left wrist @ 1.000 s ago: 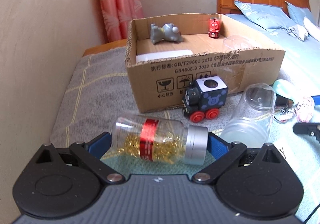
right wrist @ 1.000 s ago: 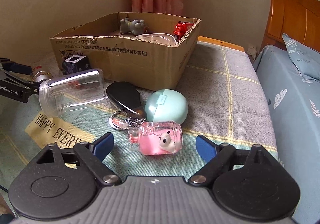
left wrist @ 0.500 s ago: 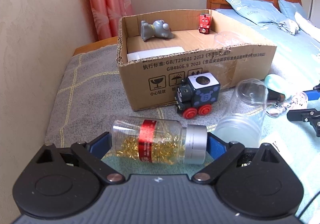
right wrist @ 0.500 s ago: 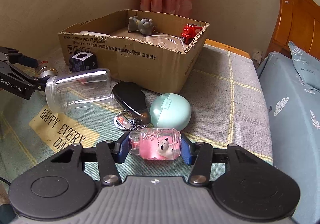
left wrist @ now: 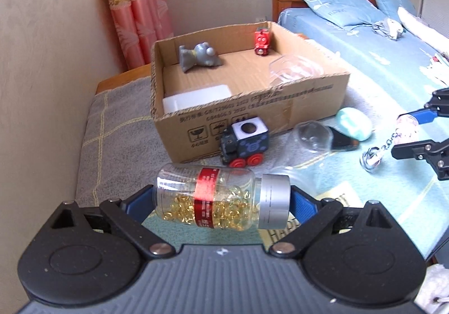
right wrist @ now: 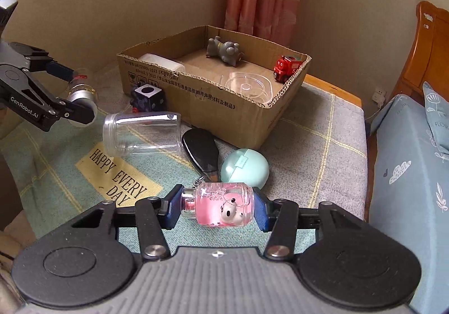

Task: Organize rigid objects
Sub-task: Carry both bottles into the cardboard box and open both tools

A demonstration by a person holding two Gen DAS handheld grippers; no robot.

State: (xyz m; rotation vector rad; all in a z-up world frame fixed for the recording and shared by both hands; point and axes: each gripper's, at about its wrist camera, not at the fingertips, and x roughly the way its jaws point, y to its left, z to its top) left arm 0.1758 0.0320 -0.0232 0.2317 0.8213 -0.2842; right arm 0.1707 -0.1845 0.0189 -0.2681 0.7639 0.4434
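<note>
Capsule bottle (left wrist: 223,199): pinched lengthwise, base to silver cap, by the left gripper (left wrist: 221,201); held lying sideways, clear of the surface (left wrist: 112,140).
Pink charm bottle (right wrist: 219,207): clamped end to end by the right gripper (right wrist: 217,208), lifted, its key ring hanging.
Cardboard box (left wrist: 252,114): seen ahead of both grippers; a grey figure (left wrist: 199,57), red train (left wrist: 261,41), white container and clear lid are kept inside.
Black toy train (left wrist: 244,144): placed just beyond the left gripper, against the box.
Clear jar (right wrist: 141,134): laid on its side, ahead-left of the right gripper.
Mint case (right wrist: 244,168): just ahead of the right gripper.
</note>
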